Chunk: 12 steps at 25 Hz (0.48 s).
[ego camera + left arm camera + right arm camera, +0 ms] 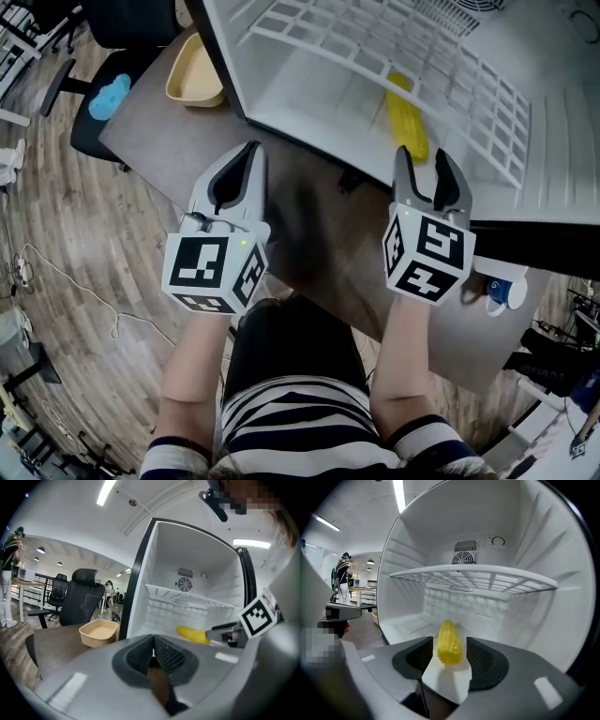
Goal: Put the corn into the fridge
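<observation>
The corn [407,117] is lying on the white floor of the open fridge [309,103], under the wire shelf [375,56], with its length running from front to back. The right gripper [423,159] is hovering at the front edge of the fridge floor, pointing in at the near end of the cob. In the right gripper view the jaws are standing spread. The blunt end of the corn [449,643] is showing in the gap between them, with a sliver of white floor on either side, so the pads are not pressing on it. The shelf [478,576] is spanning the fridge [525,616] above it, and a round fan vent [464,555] is sitting in the back wall.

The left gripper [251,148] is hovering over the brown worktop [187,150], just left of the fridge's dark door frame. In the left gripper view its jaws [153,641] are pressed together with nothing between them. A beige tub [195,75] is sitting on the worktop beside the fridge, well apart from both grippers. A black office chair [82,602] is standing behind the worktop.
</observation>
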### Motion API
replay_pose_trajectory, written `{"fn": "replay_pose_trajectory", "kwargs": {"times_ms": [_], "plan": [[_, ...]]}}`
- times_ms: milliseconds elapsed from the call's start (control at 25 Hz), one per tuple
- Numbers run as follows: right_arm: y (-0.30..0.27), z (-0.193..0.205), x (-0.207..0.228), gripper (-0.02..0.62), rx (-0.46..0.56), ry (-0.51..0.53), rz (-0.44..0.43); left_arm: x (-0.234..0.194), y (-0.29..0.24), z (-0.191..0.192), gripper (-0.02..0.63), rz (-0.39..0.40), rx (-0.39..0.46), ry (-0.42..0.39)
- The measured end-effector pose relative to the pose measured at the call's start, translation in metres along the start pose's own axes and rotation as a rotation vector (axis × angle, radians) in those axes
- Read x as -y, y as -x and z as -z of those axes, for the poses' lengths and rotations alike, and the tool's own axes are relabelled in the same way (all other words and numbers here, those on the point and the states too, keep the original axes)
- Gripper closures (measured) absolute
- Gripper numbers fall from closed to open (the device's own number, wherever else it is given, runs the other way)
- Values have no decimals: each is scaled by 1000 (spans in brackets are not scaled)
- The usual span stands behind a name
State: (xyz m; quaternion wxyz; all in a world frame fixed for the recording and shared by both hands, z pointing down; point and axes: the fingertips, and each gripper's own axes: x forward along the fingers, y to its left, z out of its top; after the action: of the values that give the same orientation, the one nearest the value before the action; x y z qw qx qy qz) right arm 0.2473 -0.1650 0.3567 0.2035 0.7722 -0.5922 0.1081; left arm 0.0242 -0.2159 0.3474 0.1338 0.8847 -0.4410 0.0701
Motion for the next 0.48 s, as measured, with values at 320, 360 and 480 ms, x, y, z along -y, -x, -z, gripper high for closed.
{"fn": "replay_pose_trajectory", "kwargs": {"times_ms": [320, 360, 480], "plan": [[29, 11, -4, 440, 31, -58, -12, -2, 25, 0, 606, -25, -3, 6], [33, 13, -4, 445, 29, -65, -16, -2, 28, 0, 606, -28, -4, 8], [45, 13, -2, 467, 27, -74, -20, -1, 36, -2, 606, -35, -6, 12]]}}
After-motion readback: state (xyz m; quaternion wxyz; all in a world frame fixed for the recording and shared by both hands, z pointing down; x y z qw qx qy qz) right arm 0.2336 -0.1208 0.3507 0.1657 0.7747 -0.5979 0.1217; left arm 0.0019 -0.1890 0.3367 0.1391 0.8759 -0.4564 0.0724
